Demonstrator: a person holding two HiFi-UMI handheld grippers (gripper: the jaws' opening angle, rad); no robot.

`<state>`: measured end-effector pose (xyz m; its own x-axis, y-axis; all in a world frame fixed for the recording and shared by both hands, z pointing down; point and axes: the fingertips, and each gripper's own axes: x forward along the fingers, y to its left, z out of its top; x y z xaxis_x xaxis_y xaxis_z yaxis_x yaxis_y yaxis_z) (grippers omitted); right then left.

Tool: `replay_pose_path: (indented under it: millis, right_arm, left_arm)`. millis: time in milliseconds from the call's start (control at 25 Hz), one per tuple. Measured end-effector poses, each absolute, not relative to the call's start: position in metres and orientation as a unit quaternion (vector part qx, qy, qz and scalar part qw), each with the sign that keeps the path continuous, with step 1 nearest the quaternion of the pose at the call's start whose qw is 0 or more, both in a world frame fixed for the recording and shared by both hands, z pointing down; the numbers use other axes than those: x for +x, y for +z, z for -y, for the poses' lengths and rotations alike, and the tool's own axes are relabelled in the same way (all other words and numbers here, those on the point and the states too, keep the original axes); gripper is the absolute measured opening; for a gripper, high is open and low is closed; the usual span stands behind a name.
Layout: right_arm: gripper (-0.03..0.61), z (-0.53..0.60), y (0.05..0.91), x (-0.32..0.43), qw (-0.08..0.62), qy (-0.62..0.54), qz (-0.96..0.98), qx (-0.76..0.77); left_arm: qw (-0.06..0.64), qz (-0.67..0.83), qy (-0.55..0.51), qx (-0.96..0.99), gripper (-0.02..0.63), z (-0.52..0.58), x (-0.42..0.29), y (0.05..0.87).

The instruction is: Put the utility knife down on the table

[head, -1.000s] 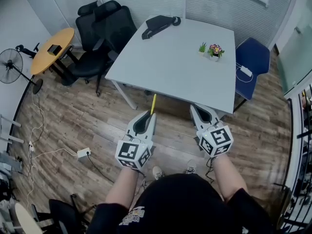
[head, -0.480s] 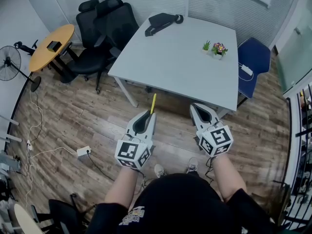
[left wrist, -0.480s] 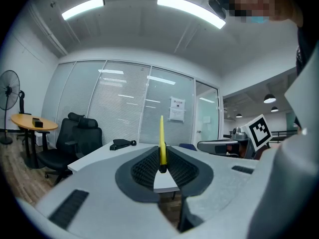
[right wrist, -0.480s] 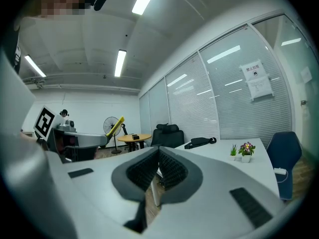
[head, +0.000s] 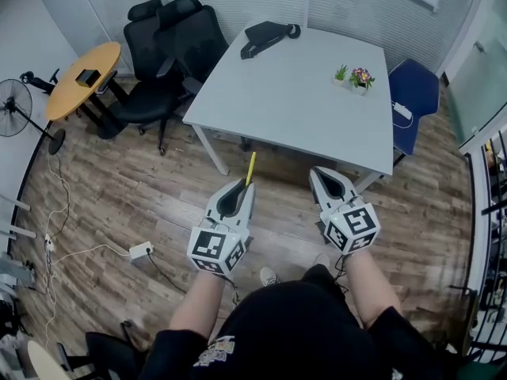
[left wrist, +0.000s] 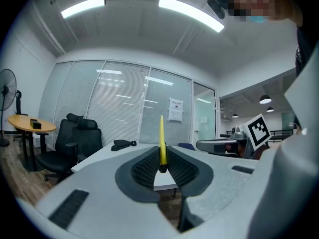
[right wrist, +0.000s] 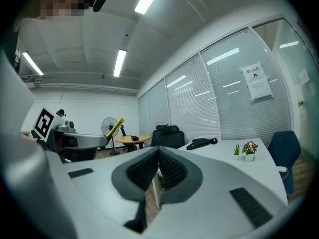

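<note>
A yellow utility knife (head: pixel 250 168) sticks out forward from my left gripper (head: pixel 241 185), which is shut on its lower end. In the left gripper view the knife (left wrist: pixel 161 141) stands upright between the ribbed pads of that gripper (left wrist: pixel 162 166). My right gripper (head: pixel 324 176) is level beside it, shut with nothing in it. The right gripper view shows that gripper (right wrist: pixel 158 169) with its jaws together. Both grippers hover over the wooden floor, just short of the near edge of the white table (head: pixel 293 109), which also shows ahead as a white table (left wrist: pixel 102 157).
On the table lie a black bag (head: pixel 266 36) at the far corner and small potted plants (head: pixel 354 77). Black office chairs (head: pixel 170 46) stand to its left, a blue chair (head: pixel 412 101) to its right. A round wooden table (head: pixel 83 77), a fan (head: pixel 16 105) and a power strip (head: pixel 140 250) are at the left.
The person has stepped forward, carrying both grippers side by side toward the table. The knife stays held in the left gripper the same way.
</note>
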<state>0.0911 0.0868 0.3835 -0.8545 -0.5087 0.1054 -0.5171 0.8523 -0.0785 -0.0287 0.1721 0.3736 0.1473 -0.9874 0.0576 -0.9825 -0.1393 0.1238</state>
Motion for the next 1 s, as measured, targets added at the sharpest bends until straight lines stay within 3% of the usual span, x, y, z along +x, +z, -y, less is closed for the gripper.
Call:
replay_pose_path:
  millis: [1000]
  right_arm:
    - [0.003, 0.011, 0.398, 0.044, 0.041, 0.070, 0.959, 0.270]
  left_arm:
    - [0.079, 0.658, -0.011, 0.748, 0.051, -0.085, -0.081, 0.386]
